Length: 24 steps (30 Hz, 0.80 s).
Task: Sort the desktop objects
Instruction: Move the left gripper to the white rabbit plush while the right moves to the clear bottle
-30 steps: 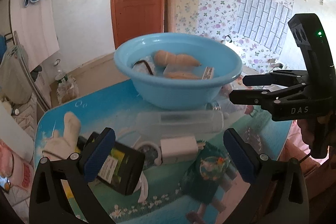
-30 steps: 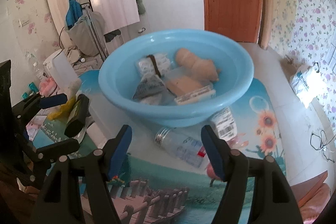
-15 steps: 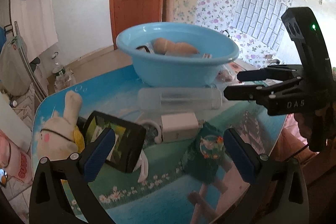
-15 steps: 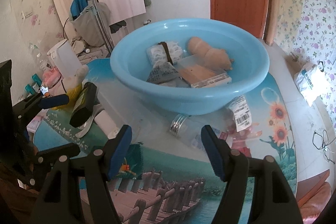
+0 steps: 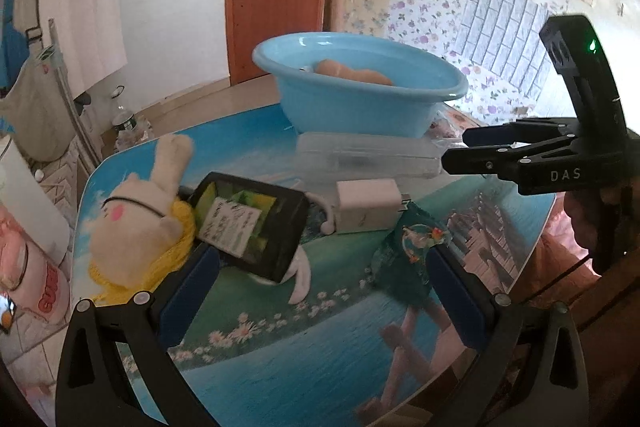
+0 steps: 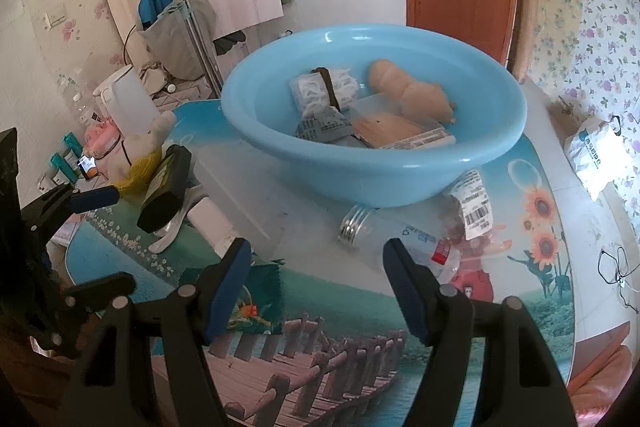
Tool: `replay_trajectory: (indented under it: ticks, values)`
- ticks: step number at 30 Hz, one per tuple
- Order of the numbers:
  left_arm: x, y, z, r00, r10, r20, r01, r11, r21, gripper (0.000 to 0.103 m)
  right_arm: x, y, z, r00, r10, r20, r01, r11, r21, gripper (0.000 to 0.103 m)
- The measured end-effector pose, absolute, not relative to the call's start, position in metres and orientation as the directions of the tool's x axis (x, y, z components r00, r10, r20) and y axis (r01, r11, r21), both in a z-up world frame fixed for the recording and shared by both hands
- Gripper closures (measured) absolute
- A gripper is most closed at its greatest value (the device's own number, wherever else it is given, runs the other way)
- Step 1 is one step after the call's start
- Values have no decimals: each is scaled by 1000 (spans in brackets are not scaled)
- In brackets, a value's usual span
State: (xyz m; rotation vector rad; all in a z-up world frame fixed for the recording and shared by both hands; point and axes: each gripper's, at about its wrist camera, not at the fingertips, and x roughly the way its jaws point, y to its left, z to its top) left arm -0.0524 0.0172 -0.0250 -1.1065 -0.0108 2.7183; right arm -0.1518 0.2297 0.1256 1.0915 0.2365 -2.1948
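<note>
At centre of the right wrist view sits the blue basin (image 6: 404,167), the place where the sorted things are gathering. It already holds a tan plush toy (image 6: 412,93), a white packet with a dark band (image 6: 324,91), a grey printed sachet (image 6: 324,127) and a flat brown card pack (image 6: 392,131), so part of the job looks done.

Just below the basin, a clear plastic bottle (image 6: 400,239) lies on its side on the table (image 6: 520,267), with a barcode-labelled bag (image 6: 474,205) beside it at the right. To the basin's lower left lies a long clear box (image 5: 368,157).

Lower in the left wrist view, a white charger block (image 5: 368,205) lies just in front of that box. A dark green carton (image 5: 252,225) leans against a cream plush rabbit (image 5: 140,223) at the left, and a green printed pouch (image 5: 412,247) lies at the lower centre. All of these are judged still to be sorted, so roughly half the work remains.

Both tools are empty. The left gripper (image 5: 320,291) stands wide over the carton and pouch, touching neither as far as can be seen. The right gripper (image 6: 316,287) is also spread apart, hanging above the table near the bottle with nothing between its pads.
</note>
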Motion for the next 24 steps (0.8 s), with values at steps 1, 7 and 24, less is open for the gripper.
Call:
replay_trajectory:
  ticks: [1, 7, 24]
  values:
    - [-50, 15, -24, -701, 186, -689, -181, -980, -81, 0, -152, 230, 126, -430, -483, -763, 634, -763, 126, 35]
    - [-39, -7, -21, -708, 157, -688, -142, -987, -79, 0, -156, 234, 125, -444, -464, -767, 614, -781, 117, 35]
    - [-17, -54, -22, -713, 174, -680, -162, -983, -82, 0, -158, 247, 117, -470, -388, -793, 559, -826, 73, 35]
